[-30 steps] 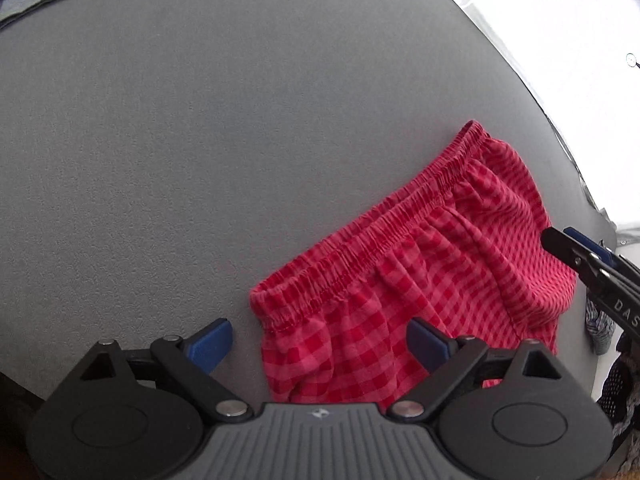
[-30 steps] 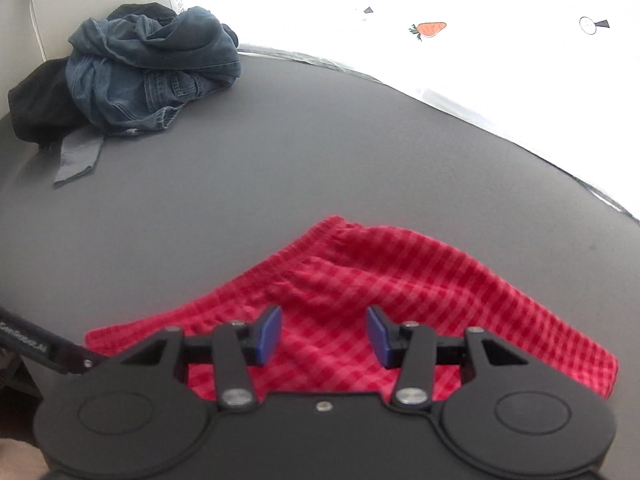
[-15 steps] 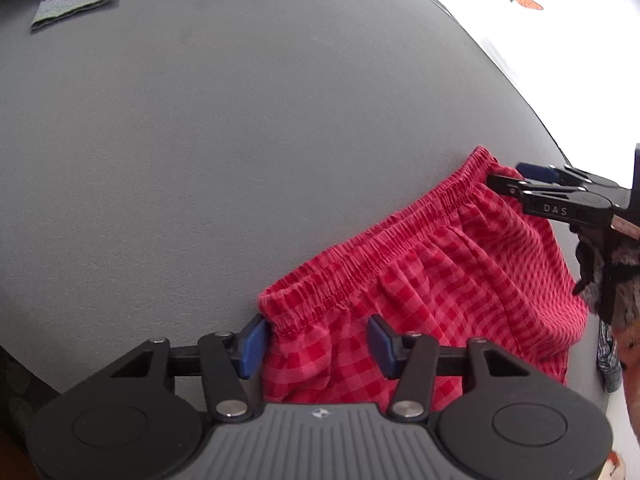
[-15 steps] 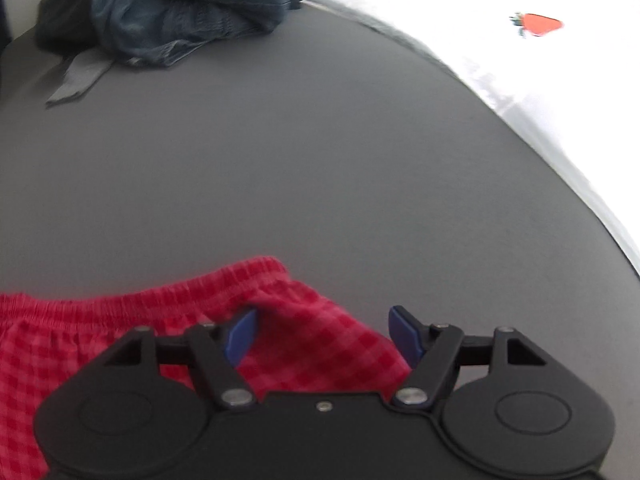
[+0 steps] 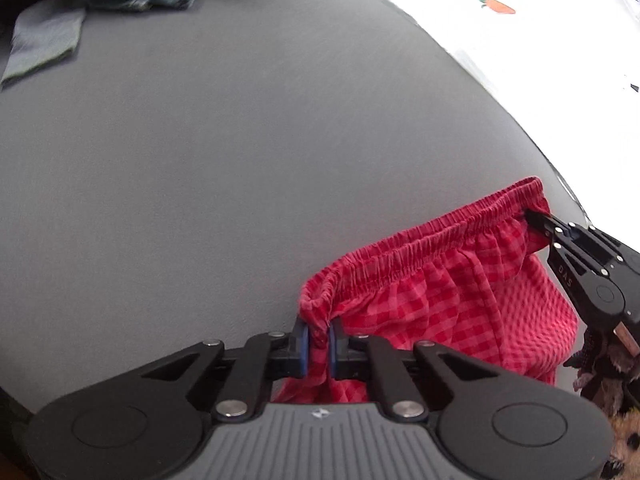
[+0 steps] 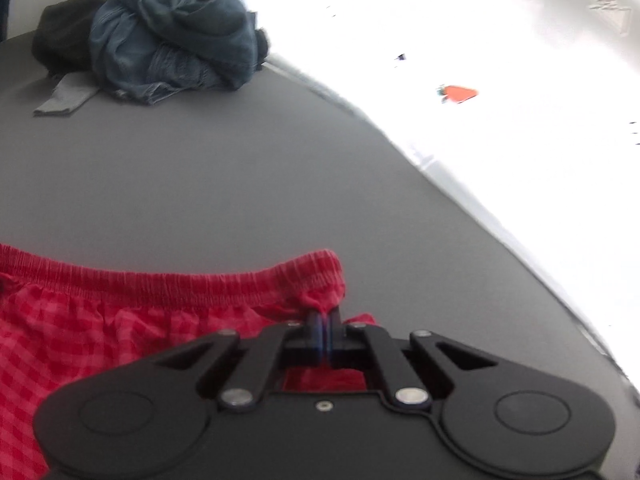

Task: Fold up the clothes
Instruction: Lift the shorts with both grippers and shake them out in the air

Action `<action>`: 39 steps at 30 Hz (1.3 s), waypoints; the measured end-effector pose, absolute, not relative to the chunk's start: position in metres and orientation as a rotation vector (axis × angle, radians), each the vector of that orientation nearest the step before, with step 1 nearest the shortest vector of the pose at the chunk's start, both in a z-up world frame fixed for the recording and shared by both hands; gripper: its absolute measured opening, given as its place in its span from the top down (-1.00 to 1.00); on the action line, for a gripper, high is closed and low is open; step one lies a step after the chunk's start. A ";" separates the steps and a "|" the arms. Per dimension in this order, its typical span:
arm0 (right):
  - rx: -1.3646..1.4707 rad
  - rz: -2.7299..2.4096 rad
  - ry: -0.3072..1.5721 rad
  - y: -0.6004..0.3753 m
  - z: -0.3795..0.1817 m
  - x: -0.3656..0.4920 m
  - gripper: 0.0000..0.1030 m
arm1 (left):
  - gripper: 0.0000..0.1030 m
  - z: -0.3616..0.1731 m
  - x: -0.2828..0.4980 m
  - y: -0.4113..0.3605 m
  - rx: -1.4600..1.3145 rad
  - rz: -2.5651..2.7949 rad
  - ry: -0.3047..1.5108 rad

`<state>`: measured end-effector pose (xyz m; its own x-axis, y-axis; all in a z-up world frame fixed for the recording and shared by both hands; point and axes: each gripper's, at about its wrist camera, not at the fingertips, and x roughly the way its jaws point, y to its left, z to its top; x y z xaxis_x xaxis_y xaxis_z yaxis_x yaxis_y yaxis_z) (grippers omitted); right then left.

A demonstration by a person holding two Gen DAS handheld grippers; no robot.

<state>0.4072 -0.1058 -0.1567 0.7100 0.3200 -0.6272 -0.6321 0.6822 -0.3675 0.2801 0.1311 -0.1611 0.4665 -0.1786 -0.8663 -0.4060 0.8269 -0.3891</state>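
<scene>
Red checked shorts (image 5: pixel 448 300) with an elastic waistband lie near the front edge of a grey table (image 5: pixel 240 160). My left gripper (image 5: pixel 319 334) is shut on the left corner of the waistband. My right gripper (image 6: pixel 325 320) is shut on the other waistband corner; it also shows in the left wrist view (image 5: pixel 532 214) at the right. The shorts (image 6: pixel 120 320) hang stretched between the two grippers, and their lower part is hidden behind the gripper bodies.
A pile of blue denim and dark clothes (image 6: pixel 168 52) sits at the table's far corner, with a grey strip of cloth (image 6: pixel 64 98) beside it. A white sheet with carrot prints (image 6: pixel 456 92) lies beyond the table's right edge.
Both grippers have closed on the two waistband corners. The shorts are pulled taut between them and the views have tipped up toward the far pile.
</scene>
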 end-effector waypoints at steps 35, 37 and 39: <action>-0.298 0.025 0.053 -0.191 0.086 0.250 0.96 | 0.85 0.120 0.273 0.037 0.098 -0.036 0.266; -0.356 0.032 0.046 -0.181 0.077 0.272 0.95 | 0.85 0.108 0.298 0.040 0.102 -0.013 0.280; -0.368 0.048 0.053 -0.174 0.071 0.307 0.95 | 0.85 0.092 0.333 0.047 0.100 0.004 0.305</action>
